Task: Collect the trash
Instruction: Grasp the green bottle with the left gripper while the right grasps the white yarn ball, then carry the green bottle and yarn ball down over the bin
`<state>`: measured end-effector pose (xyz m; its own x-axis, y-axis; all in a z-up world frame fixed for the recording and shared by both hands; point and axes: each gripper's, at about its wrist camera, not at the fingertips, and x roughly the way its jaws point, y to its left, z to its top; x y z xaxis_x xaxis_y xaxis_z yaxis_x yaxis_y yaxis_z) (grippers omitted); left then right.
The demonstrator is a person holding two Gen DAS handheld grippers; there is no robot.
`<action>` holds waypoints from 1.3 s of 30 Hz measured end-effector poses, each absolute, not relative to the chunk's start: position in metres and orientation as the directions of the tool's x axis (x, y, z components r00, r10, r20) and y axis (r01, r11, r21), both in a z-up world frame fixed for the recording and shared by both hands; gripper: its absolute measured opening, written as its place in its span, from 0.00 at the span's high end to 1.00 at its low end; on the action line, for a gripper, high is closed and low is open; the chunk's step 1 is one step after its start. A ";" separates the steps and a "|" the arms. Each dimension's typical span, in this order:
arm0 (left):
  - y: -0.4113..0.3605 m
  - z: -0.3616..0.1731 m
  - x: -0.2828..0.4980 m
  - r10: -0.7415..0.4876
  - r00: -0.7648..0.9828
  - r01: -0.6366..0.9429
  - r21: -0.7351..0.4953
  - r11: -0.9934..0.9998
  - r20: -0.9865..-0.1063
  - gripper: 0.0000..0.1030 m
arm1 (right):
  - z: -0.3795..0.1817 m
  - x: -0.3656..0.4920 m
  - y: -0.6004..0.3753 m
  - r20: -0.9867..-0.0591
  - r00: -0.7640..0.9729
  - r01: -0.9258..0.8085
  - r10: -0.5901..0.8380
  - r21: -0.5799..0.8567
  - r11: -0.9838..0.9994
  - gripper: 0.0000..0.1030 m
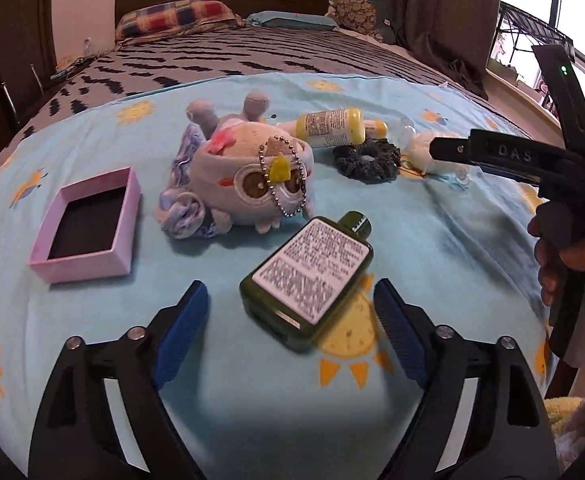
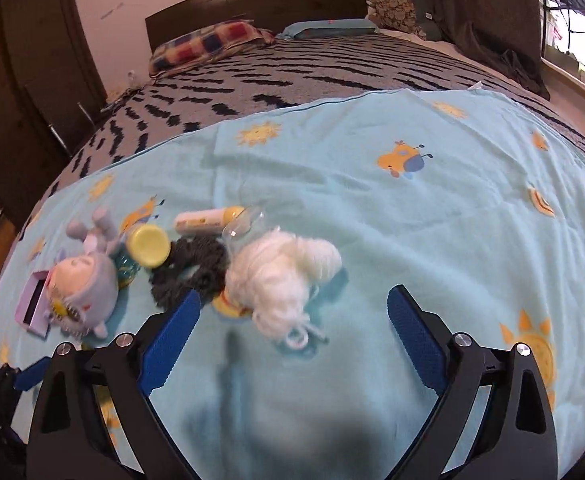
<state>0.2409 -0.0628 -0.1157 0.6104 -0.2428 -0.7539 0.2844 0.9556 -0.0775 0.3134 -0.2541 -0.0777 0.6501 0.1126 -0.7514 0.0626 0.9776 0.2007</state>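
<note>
Left wrist view shows your left gripper (image 1: 288, 308) spread wide, its ribbed blue pads (image 1: 180, 328) empty, hovering above a flat, dark green bottle (image 1: 308, 284) that lies on its back with a white printed label up and a black cap pointing away. The bottle rests on the soft light-blue blanket (image 1: 452, 248) printed with orange suns, spread over the bed. Left of it sits a shallow pink cardboard box (image 1: 86, 226), open, with a dark lining. Behind the bottle is a round plush toy (image 1: 248, 176), fuzzy grey with embroidered eyes and a metal ball chain draped over its face. Farther back lie a yellow cylindrical bottle (image 1: 332, 126) on its side, a smaller tube (image 1: 376, 126) behind it, and a dark knitted scrunchie (image 1: 366, 158), ring-shaped. Your right gripper (image 1: 492, 154) reaches in from the right, over a white fluffy wad (image 1: 420, 146).

From the right wrist view, your right gripper (image 2: 292, 320) is also released, blue pads (image 2: 172, 332) well apart with nothing between them. Just ahead of it lies the wad (image 2: 280, 276), a loose bundle of white yarn-like strands with a looped tail. The scrunchie (image 2: 190, 268) touches its left side. A crumpled clear plastic piece (image 2: 248, 220) lies just behind the wad, beside the tube (image 2: 208, 218).
</note>
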 end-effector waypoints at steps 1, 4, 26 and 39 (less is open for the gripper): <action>-0.065 -0.118 0.245 -0.240 0.608 0.287 -0.072 0.955 -0.757 0.28 | -0.080 0.318 -0.253 -0.756 0.645 0.063 0.112 0.199 0.978 0.08; -0.068 -0.121 0.252 -0.236 0.608 0.298 -0.058 0.953 -0.758 0.32 | -0.089 0.328 -0.251 -0.774 0.620 0.055 0.127 0.204 0.977 0.16; -0.066 -0.102 0.171 -0.256 0.617 0.322 -0.058 0.945 -0.744 0.53 | -0.057 0.217 -0.221 -0.714 0.673 -0.102 0.191 0.165 0.981 0.49; -0.056 -0.083 0.070 -0.290 0.666 0.328 -0.079 0.941 -0.688 0.58 | -0.028 0.094 -0.199 -0.654 0.717 -0.187 0.240 0.150 0.971 0.49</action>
<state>0.0698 -0.0557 -0.0835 0.6658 -0.2896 -0.6877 0.3282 0.9413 -0.0786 0.0938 -0.1995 -0.0283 0.7174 0.2397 -0.6541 -0.1873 0.9707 0.1502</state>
